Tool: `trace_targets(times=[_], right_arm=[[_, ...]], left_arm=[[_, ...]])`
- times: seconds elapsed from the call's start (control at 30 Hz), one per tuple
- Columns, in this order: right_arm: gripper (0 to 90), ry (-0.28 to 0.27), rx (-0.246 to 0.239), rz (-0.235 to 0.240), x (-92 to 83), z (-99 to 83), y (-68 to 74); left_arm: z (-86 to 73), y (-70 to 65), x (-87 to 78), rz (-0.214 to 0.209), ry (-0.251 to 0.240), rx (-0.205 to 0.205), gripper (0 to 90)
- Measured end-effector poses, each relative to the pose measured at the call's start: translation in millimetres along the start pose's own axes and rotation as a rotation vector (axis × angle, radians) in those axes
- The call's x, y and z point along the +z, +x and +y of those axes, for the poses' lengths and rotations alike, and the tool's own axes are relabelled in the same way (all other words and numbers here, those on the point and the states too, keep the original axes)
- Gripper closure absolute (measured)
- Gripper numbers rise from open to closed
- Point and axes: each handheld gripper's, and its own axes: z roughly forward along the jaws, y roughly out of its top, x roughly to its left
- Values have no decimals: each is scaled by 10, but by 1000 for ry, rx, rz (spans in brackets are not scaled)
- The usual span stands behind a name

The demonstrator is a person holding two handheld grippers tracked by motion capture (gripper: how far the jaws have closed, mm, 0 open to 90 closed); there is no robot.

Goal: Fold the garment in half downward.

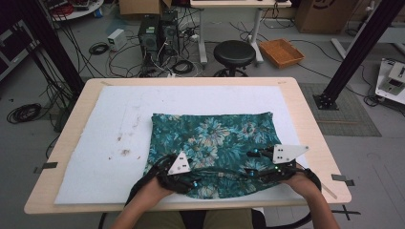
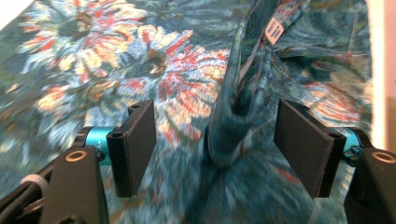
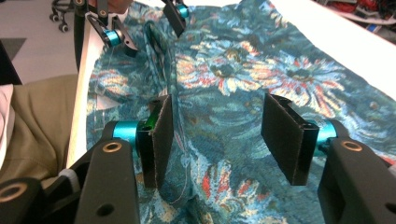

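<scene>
Your left gripper point(image 1: 187, 172) and right gripper point(image 1: 260, 164) rest low at the cloth's point(image 1: 215, 138) six-o'clock edge, jaws wide, gripping nothing; a raised fold point(image 2: 233, 121) stands between the left jaws. The cloth lies flat on the table point(image 1: 67, 157).

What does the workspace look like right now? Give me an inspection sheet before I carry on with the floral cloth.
Surface: wooden table covered by a white pad with some brown stains.
Job's things: teal floral cloth spread flat on the pad; a raised fold stands between the left jaws.
Clutter: nothing seen on the table.
Grippers: left gripper and right gripper at the cloth's near edge, both open, pads off the cloth.
Cables: black cable lies across the cloth between the grippers.
Surroundings: black stool, computer towers, wicker basket, loose floor cables.
</scene>
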Motion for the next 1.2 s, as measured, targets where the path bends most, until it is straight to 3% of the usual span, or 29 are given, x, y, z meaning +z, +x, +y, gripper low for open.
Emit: trace_targets(times=[0.03, 0.1, 0.17, 0.23, 0.4, 0.5, 0.6, 0.8, 0.87, 0.93, 1.03, 1.1, 1.13, 1.17, 1.2], right_arm=[[446, 2, 5, 0, 10, -3, 3], [445, 1, 9, -1, 21, -7, 4], [444, 3, 19, 1, 30, -13, 7], [444, 5, 21, 1, 41, -21, 6], [431, 10, 51, -16, 82, -7, 10], [393, 16, 73, -12, 159, 60, 33], [387, 23, 64, 5, 283, 179, 72], [395, 74, 76, 24, 629, 373, 131], [416, 113, 122, 12, 755, 407, 113], [443, 157, 138, -17, 844, 431, 97], [639, 210, 94, -41, 922, 453, 97], [821, 210, 60, -52, 924, 460, 105], [832, 207, 42, -68, 920, 467, 110], [846, 209, 23, -83, 912, 476, 119], [851, 207, -1, -107, 904, 482, 135]], left_arm=[[16, -3, 29, 2, 16, 16, 349], [31, -22, 57, 13, 30, 56, 520], [40, -49, 56, 42, 31, 98, 704], [55, -55, 37, 84, 9, 117, 810], [113, -44, -16, 203, -80, 132, 837], [135, -36, -6, 237, -104, 141, 838], [149, -1, 24, 245, -123, 117, 837], [182, 86, 68, 206, -143, 63, 838], [182, 130, 51, 156, -166, 43, 837], [175, 150, 36, 119, -183, 35, 837], [158, 165, 10, 97, -195, 31, 836], [144, 172, 0, 78, -203, 29, 833], [137, 177, -5, 66, -208, 22, 818], [133, 185, -7, 57, -218, 0, 754], [131, 196, -15, 52, -221, -23, 616]])
